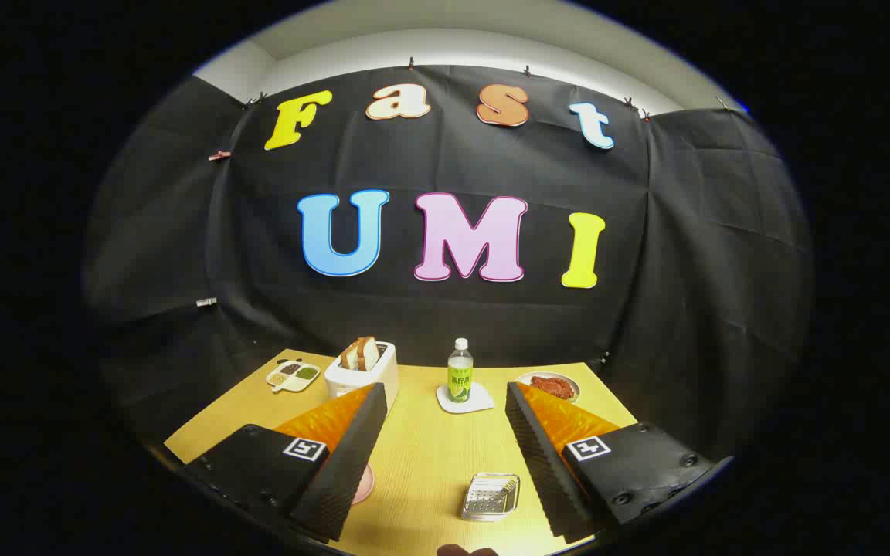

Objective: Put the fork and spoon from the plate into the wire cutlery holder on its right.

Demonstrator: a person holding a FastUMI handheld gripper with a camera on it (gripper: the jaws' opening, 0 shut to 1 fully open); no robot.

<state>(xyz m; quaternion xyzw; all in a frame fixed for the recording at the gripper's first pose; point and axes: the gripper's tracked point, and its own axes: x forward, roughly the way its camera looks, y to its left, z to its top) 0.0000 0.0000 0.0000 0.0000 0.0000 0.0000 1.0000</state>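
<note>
2 jaws (441,463) gape wide, empty; plate (365,483) hides behind the left one beside holder (490,496), risking a blind grab.

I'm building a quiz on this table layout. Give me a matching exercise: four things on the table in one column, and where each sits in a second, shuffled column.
The gripper is open above the table, holding nothing.

Things:
1. bottle
2. toaster
3. wire cutlery holder
4. sectioned dish

Places:
A. between the fingers, close in
B. beside the toaster, at the far corner
C. on a white coaster, beyond the fingers
D. just beyond one fingertip, with bread slices in it

Pairs: 1-C, 2-D, 3-A, 4-B
</note>
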